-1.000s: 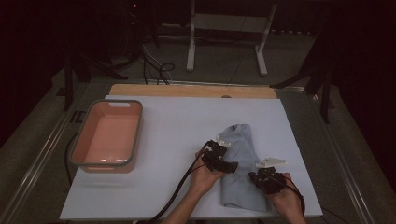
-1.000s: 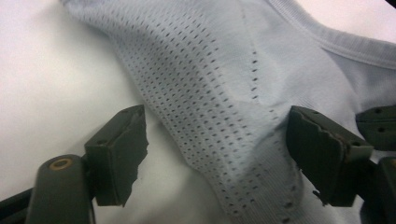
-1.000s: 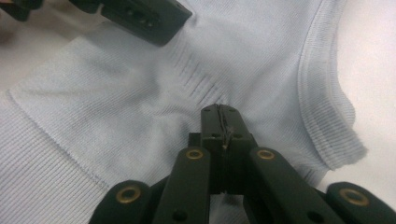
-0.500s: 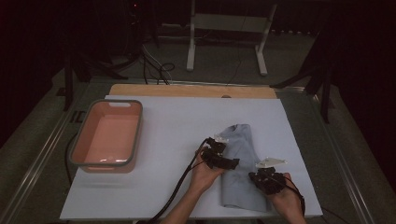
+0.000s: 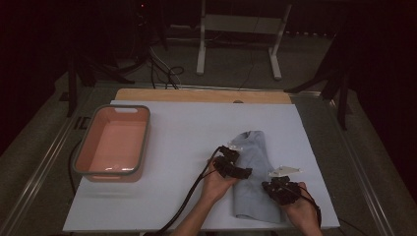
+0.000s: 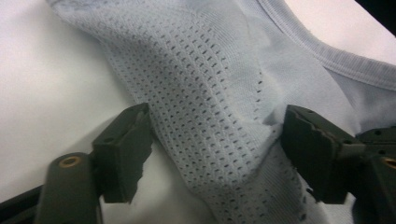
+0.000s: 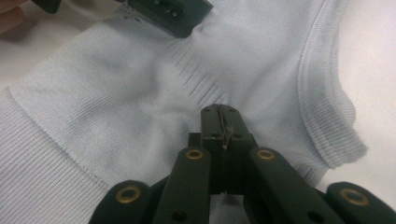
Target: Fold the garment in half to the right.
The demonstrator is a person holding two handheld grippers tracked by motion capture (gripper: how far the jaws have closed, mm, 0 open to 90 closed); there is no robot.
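Garment (image 5: 253,177): a pale blue knitted piece, folded into a long strip, is laid on the white sheet (image 5: 187,132) toward the near right corner of the tabletop, its ribbed neckline pointing to the far edge.

Mesh panel (image 6: 210,116): a raised ridge of this open-knit part is seen standing between the left gripper's jaws, with bare sheet beside it.

Left gripper (image 5: 235,164): it is held at the garment's left edge. Its jaws have just been closing, but they are not yet pressed together; one pad (image 6: 128,149) is only at the flank of the ridge, so the cloth is judged straddled rather than grasped.

Right gripper (image 7: 220,122): it is clenched, and a thin pinch of knit is judged to be caught at its tips, on the near right part of the garment.

Risk, slipped ridge: if the left jaws are closed too high or off-centre, the ridge could be flattened and missed, or a single layer taken, so the fold would be pulled apart.

Risk, thin pinch: the right hold looks shallow; a tug from the left could draw the cloth out of it.

Risk, snag: the open holes of the mesh could be caught on a pad's corner and stretched.

Risk, sheet: the white sheet could be nipped with the cloth and dragged.

Bin (image 5: 112,142): a pink tub near the left edge, well apart, is judged no hazard.
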